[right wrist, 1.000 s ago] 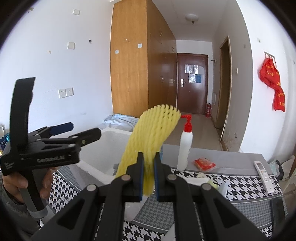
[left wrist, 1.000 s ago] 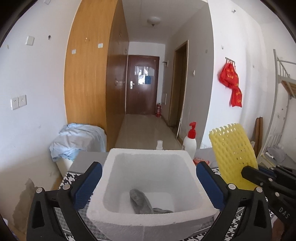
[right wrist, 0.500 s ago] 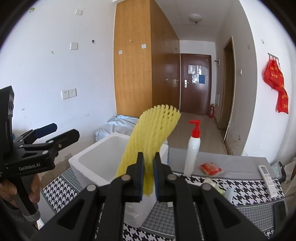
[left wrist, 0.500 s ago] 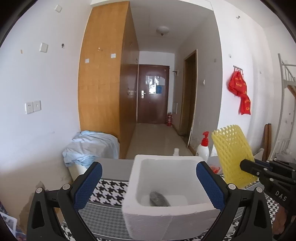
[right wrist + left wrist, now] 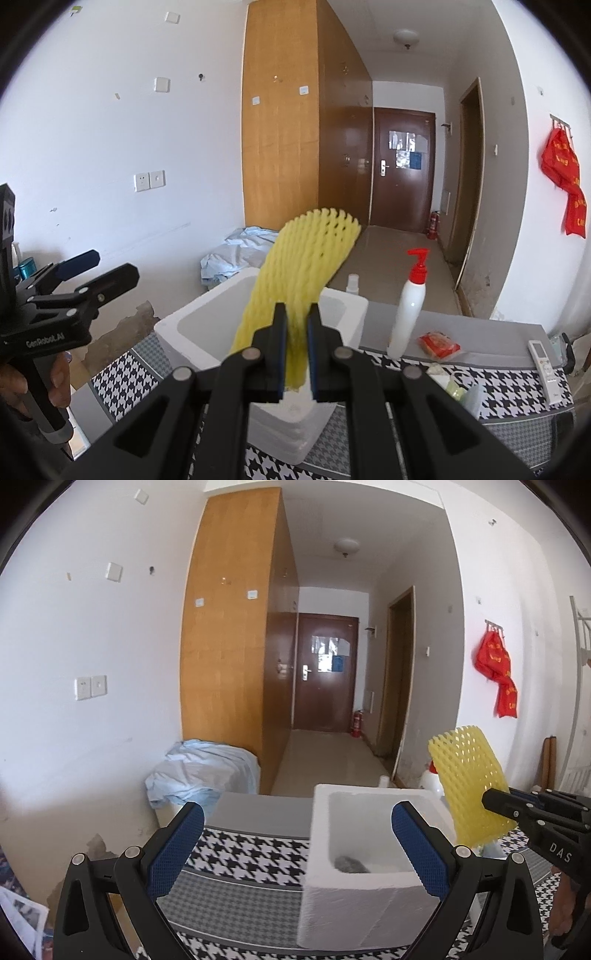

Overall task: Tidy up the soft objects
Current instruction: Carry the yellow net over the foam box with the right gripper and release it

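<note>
Since a second ago my left gripper [image 5: 295, 843] has pulled back and to the left, so the white foam box [image 5: 354, 893] now sits smaller and right of centre in its view. Its blue-padded fingers [image 5: 176, 845] stand wide apart with nothing between them, held above the houndstooth tablecloth [image 5: 243, 853]. My right gripper [image 5: 295, 354] is clamped narrow on the lower end of the yellow foam net sleeve [image 5: 303, 273], which rises upright and leans over the box's open top. From the left wrist view I see that sleeve at the box's right side, above its rim. Inside the box, on its floor, lies a grey soft item [image 5: 349, 864]. Beyond the box on the table stand a white pump bottle with a red top [image 5: 410, 302], a red packet [image 5: 437, 343] and a white remote [image 5: 545, 363].
</note>
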The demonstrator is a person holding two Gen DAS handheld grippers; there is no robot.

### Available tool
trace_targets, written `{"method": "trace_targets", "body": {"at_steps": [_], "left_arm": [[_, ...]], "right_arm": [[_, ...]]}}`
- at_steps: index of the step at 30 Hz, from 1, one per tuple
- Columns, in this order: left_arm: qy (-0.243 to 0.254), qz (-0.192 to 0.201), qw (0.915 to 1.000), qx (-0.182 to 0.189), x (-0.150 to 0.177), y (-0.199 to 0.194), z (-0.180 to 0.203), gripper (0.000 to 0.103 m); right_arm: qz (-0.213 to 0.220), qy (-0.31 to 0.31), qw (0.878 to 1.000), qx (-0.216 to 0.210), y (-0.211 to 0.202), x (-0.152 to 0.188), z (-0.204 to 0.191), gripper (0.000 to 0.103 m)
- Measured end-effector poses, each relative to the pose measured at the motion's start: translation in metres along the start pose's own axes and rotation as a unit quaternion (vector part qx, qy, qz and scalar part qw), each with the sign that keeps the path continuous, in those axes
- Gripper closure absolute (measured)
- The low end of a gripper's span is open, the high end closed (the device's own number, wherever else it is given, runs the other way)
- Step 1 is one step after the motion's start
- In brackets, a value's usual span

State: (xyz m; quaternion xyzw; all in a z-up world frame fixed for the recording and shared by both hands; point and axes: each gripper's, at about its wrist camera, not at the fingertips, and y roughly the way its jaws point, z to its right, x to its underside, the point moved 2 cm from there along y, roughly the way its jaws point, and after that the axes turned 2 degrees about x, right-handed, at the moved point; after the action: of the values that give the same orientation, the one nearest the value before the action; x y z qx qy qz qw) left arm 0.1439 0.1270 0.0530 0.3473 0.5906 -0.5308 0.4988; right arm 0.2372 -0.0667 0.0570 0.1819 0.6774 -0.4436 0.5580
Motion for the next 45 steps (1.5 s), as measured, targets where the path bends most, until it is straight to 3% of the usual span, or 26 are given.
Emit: {"method": "trace_targets", "body": {"at_steps": [38,40,43,44,45], "left_arm": [[-0.019,-0.01,0.9996,-0.018,0.025,-0.008,-0.025,0.001],[-0.021,-0.011,0.9996,-0.018,0.026,-0.007,-0.027,0.001],[-0.023,-0.014,0.9995,-0.017,0.028,-0.006,-0.027,0.001],[-0.023,-0.015,0.9995,-0.017,0.027,-0.005,-0.027,0.001],[-0.023,-0.016,0.9995,-0.017,0.027,-0.004,-0.027,0.001]], "right_arm": [[-0.056,-0.015,0.998,-0.004,0.058,-0.001,-0.023,0.09],[-0.058,-0.016,0.998,-0.005,0.061,-0.001,-0.024,0.085],[-0.058,-0.015,0.998,-0.005,0.063,0.0,-0.023,0.053],[-0.057,-0.016,0.998,-0.007,0.063,0.0,-0.024,0.037],[-0.054,-0.017,0.998,-0.007,0.063,0.001,-0.024,0.031]]}}
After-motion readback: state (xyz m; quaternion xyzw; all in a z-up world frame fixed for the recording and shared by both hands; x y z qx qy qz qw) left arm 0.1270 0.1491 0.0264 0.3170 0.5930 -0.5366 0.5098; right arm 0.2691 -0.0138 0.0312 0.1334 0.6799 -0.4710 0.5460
